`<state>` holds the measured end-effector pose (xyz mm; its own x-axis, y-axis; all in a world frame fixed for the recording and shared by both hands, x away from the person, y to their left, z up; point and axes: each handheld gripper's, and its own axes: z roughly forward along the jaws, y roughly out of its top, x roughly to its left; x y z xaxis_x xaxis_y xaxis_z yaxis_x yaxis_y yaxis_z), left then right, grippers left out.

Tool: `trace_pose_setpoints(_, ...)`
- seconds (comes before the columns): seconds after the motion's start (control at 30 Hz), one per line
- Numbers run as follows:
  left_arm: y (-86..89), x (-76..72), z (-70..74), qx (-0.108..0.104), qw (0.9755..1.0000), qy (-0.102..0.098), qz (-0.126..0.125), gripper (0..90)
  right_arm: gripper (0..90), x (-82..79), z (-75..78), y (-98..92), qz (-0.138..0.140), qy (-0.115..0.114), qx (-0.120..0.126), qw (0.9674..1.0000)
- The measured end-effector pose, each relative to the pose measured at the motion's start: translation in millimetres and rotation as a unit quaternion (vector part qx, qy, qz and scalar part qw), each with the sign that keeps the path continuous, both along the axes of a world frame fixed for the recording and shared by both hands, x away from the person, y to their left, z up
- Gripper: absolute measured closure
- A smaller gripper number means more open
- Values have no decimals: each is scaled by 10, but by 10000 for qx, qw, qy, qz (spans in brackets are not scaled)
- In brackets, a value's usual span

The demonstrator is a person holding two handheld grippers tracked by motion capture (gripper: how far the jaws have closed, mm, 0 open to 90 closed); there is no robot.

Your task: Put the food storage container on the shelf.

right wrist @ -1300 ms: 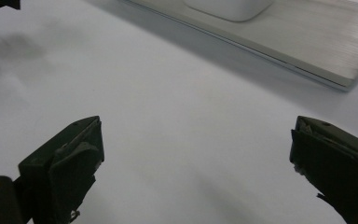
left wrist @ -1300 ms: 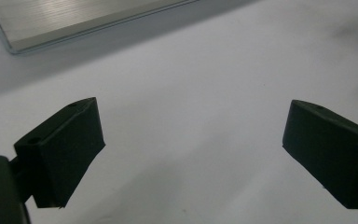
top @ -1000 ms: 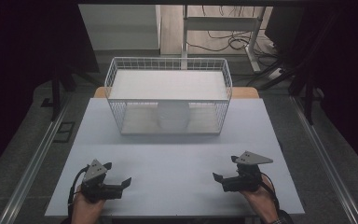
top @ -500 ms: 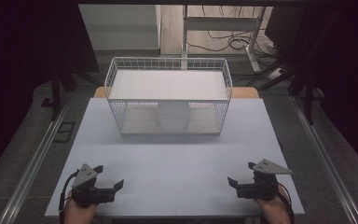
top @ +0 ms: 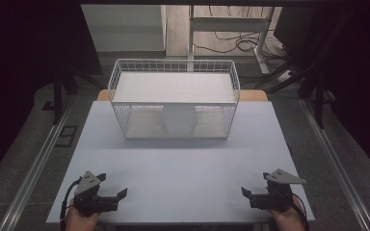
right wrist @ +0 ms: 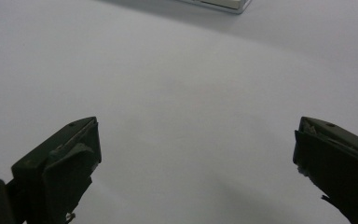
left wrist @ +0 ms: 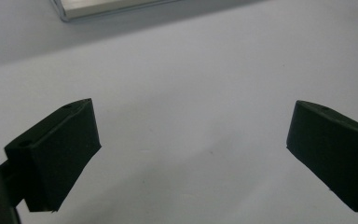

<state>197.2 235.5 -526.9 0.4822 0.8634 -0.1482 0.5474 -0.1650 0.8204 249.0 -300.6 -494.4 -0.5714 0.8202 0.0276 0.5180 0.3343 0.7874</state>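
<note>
A white wire basket [top: 125, 91] stands at the back middle of the table, with a flat white shelf [top: 173, 87] across its top. Under the shelf sits a round white object [top: 178, 120], possibly stacked bowls. My left gripper [top: 112, 186] rests at the near left corner, open with nothing between its jaws [left wrist: 191, 135]. My right gripper [top: 255, 184] is at the near right corner, also open and empty [right wrist: 196, 144]. Both point inward over the bare tabletop. A strip of the basket's base [left wrist: 107, 7] crosses the top of the left gripper view, and its corner [right wrist: 219, 3] tops the right gripper view.
The pale table [top: 188, 168] stretches between the grippers and the basket. Metal rails [top: 33, 168] run along both sides of the table. Beyond the far edge are a desk frame [top: 231, 24] and floor cables [top: 236, 45].
Both grippers have drawn back toward the table's near edge and spread outward to the corners. Their jaws stay open. The basket has not moved.
</note>
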Motion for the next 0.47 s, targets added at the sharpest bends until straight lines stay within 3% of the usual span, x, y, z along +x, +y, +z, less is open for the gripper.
trace_pose_setpoints(0.2, 14, 9, -7, -49, 10000, 51, 34, 18, 8, -1, -3, -15, -65, 51, 9, 10000)
trace_pose_setpoints(0.47, -5, 24, -10, 29, 10000, 84, 1, 18, 12, 4, -15, 29, 9, 79, -219, 9997)
